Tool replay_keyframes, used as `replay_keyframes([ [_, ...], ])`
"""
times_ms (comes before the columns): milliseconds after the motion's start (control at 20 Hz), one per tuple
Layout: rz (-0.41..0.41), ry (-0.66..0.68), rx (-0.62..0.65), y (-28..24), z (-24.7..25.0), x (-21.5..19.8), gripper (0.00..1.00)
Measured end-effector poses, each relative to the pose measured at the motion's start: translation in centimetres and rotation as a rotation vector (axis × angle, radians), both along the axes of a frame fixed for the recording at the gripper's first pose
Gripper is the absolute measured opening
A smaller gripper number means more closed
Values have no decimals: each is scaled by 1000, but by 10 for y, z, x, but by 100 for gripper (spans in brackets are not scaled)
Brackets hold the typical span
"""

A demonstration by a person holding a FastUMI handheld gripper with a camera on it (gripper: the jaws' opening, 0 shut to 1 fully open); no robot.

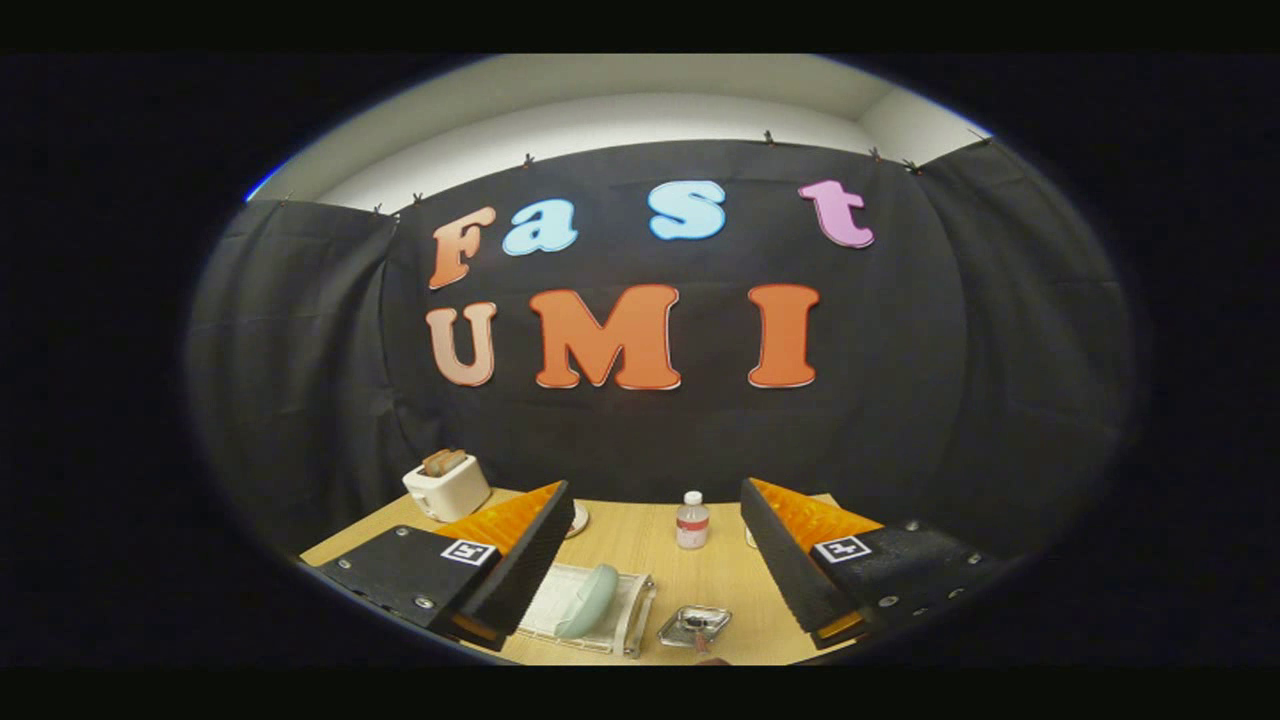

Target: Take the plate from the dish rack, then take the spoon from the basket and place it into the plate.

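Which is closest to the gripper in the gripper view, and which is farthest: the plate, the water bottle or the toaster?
1. Plate, standing in the dish rack between the open gripper fingers, toward the left one.
2. Water bottle, beyond the fingers, mid-table.
3. Toaster, far left corner by the booth wall.

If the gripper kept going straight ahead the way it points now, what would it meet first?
Probably nothing on the table. The gripper is open and held high, aimed level at the booth's black cloth wall. The water bottle stands ahead between the fingers but seems lower; depth is unclear.
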State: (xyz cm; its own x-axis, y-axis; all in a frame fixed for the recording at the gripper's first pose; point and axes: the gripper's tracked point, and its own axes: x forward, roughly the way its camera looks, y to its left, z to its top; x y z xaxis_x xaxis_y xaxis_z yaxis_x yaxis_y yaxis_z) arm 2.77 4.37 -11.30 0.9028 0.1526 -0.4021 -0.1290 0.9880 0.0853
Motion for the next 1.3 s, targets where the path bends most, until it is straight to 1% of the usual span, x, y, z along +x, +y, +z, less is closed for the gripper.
replay_keyframes([
  [200, 49, 155, 16, 20, -43, -2, 100],
  [300, 84, 263, 27, 31, -71, -7, 100],
  [450, 107, 444, 42, 45, -113, -13, 98],
  [500, 116, 486, 41, 48, -125, -15, 98],
  [550, 129, 508, 44, 52, -137, -13, 97],
  [600, 120, 543, 44, 54, -151, -13, 96],
  [650, 121, 591, 43, 57, -163, -15, 92],
  [750, 134, 665, 23, 67, -190, -21, 89],
  [900, 151, 729, -49, 73, -210, -26, 87],
  [1050, 161, 799, -71, 85, -228, -29, 85],
  [1100, 162, 823, -79, 87, -235, -30, 84],
  [1200, 152, 856, -132, 86, -242, -28, 76],
  [1250, 151, 869, -152, 88, -247, -27, 68],
  [1300, 148, 878, -162, 90, -248, -26, 64],
])
